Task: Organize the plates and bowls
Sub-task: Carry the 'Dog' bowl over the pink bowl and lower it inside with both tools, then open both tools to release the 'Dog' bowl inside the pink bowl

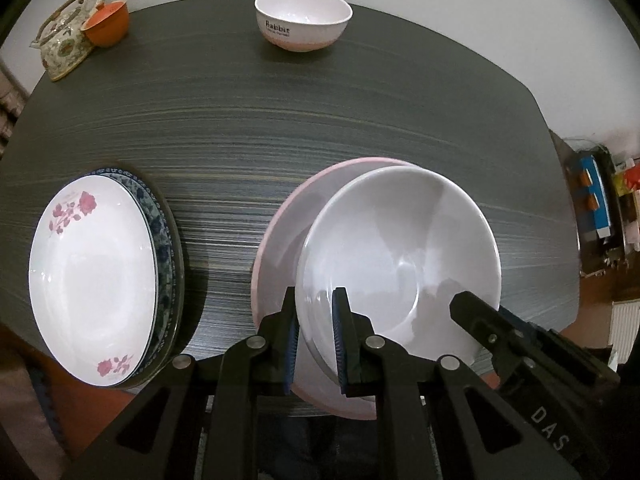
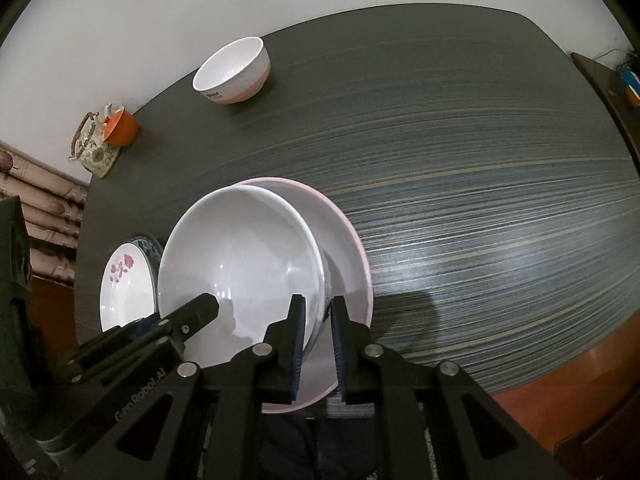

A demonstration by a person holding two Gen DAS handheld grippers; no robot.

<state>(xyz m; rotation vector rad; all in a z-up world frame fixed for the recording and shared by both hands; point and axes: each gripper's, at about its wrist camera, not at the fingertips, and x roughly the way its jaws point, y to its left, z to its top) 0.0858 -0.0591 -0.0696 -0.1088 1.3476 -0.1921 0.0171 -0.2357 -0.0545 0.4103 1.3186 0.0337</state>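
A large plain white bowl (image 1: 400,240) (image 2: 240,264) sits low inside a wider pink-rimmed dish (image 1: 280,240) (image 2: 348,248); I cannot tell whether it rests on the dish. My left gripper (image 1: 316,300) is shut on the bowl's near-left rim, one pad inside and one outside. My right gripper (image 2: 318,308) is shut on the opposite rim in the same way. In each wrist view the other gripper also shows at the bowl's edge: the right gripper (image 1: 472,312) and the left gripper (image 2: 200,308). A small white bowl marked "Rabbit" (image 1: 303,20) (image 2: 232,72) stands at the table's far edge.
A rose-patterned white plate (image 1: 92,272) (image 2: 126,288) lies on a blue-patterned plate (image 1: 162,232) at the left. A floral teapot (image 1: 64,40) and an orange cup (image 1: 108,24) stand at the far left corner. The dark striped table (image 1: 280,120) ends close below the grippers.
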